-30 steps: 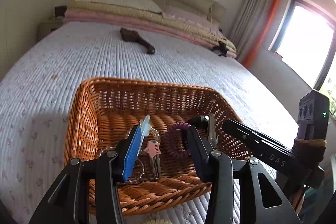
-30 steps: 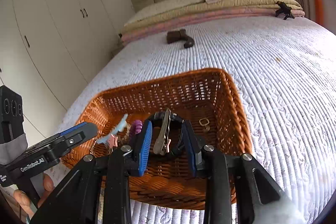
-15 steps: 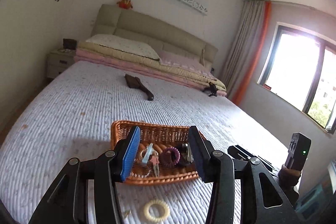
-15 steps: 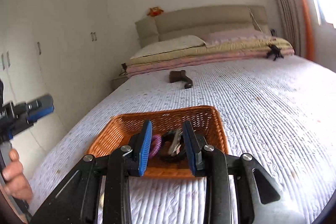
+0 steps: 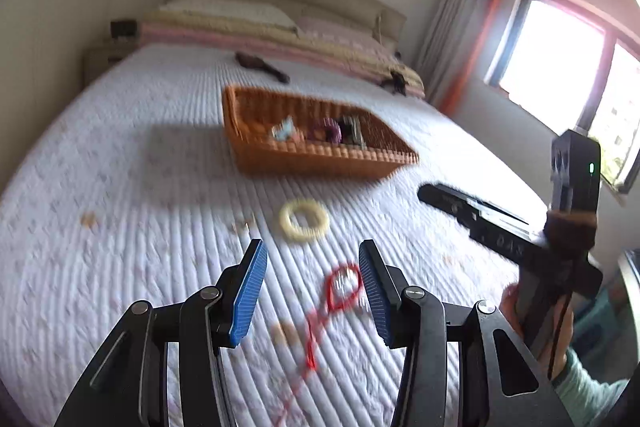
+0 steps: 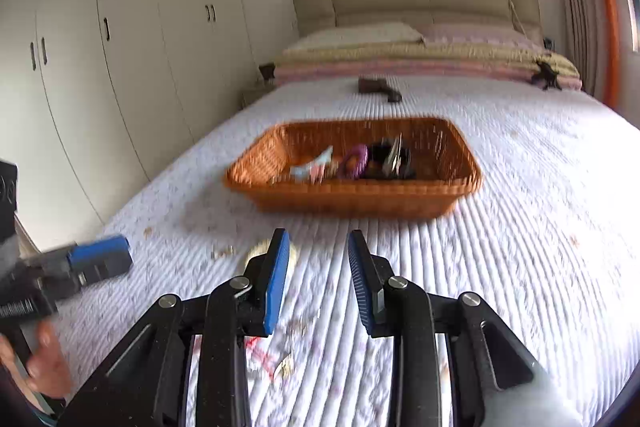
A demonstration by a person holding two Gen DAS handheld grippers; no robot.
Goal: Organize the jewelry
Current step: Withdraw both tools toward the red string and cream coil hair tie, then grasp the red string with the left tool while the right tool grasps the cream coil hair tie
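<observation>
A red string bracelet [image 5: 342,289] is seen lying on the bed [image 5: 120,187], just in front of the left claw [image 5: 312,279]. A pale yellow ring [image 5: 304,219] is seen a bit further on, between the string and the wicker basket [image 5: 320,155]. Some pieces are already held in the basket: a purple ring [image 6: 354,161], a light blue clip [image 6: 316,165] and a dark band [image 6: 394,159].

A second ago both claws were hung over the basket. Now they are pulled back and tipped down at the loose pieces. Both the left claw and the right claw [image 6: 318,267] are spread wide, and nothing is held. A new pick-up is likely meant, and the red string looks closest.
</observation>
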